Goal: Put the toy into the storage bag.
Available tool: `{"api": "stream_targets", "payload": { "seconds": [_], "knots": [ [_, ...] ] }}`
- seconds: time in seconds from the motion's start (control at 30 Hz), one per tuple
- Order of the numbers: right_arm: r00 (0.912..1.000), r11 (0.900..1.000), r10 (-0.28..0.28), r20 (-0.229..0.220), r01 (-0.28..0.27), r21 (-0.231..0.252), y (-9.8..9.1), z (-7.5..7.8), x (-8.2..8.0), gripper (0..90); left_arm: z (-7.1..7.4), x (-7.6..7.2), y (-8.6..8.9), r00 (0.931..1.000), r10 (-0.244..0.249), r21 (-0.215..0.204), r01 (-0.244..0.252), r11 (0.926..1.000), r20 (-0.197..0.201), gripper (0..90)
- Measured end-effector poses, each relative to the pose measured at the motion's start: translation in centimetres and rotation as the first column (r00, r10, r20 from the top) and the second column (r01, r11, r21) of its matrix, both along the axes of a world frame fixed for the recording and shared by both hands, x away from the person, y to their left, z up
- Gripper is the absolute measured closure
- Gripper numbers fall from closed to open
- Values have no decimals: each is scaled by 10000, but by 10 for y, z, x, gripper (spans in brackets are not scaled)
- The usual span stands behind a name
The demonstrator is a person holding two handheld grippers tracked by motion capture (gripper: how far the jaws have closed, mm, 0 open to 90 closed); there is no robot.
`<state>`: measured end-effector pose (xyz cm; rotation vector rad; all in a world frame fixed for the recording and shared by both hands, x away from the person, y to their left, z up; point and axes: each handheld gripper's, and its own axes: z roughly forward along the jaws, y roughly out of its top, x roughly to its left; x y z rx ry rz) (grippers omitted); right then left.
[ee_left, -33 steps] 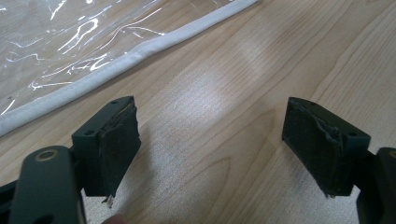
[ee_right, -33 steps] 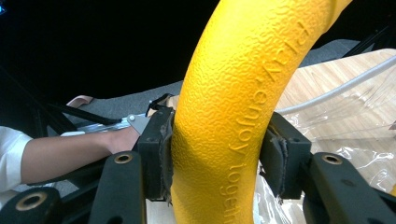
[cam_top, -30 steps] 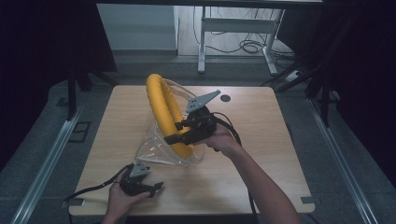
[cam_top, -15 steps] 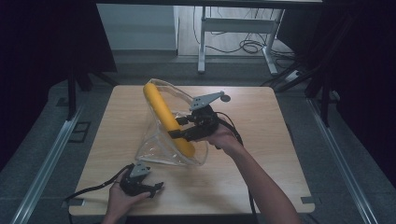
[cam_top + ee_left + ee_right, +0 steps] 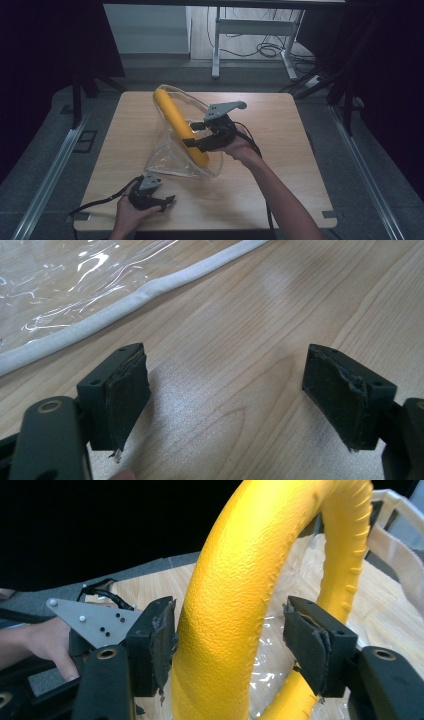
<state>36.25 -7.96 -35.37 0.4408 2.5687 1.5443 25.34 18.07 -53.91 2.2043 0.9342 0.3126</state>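
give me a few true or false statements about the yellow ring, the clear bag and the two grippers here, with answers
1. The yellow ring stands tilted inside the clear plastic bag. True.
2. The left gripper is shut on the bag's edge. False: its jaws are open over bare wooden table.
3. The right gripper has its jaws on either side of the ring. True.
4. The ring lies flat on the table. False: it is propped up on edge.

Yellow ring's (image 5: 240, 605) top beyond frame edge

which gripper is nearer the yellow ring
Right. The right gripper straddles the yellow ring, jaws open around it; the left gripper rests on the table, apart from it.
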Motion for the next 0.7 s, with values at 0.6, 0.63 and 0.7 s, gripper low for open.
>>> {"api": "stream_targets", "payload": {
  "seconds": [0.6, 0.63, 0.7],
  "knots": [
    [9958, 9952, -879, 242, 867, 463, -42, 0, -5, 368, -1, 0, -1, 10000, 0, -27, -1, 10000, -31, 188],
    [9958, 9952, -879, 242, 867, 463, -42, 0, -5, 368, -1, 0, -1, 10000, 4, -26, -4, 10000, -30, 188],
    [9944, 9936, -1027, 242, 1015, 489, -48, -2, -5, 368, -1, 0, -1, 10000, 7, -38, -8, 10000, -25, 188]
  ]
}}
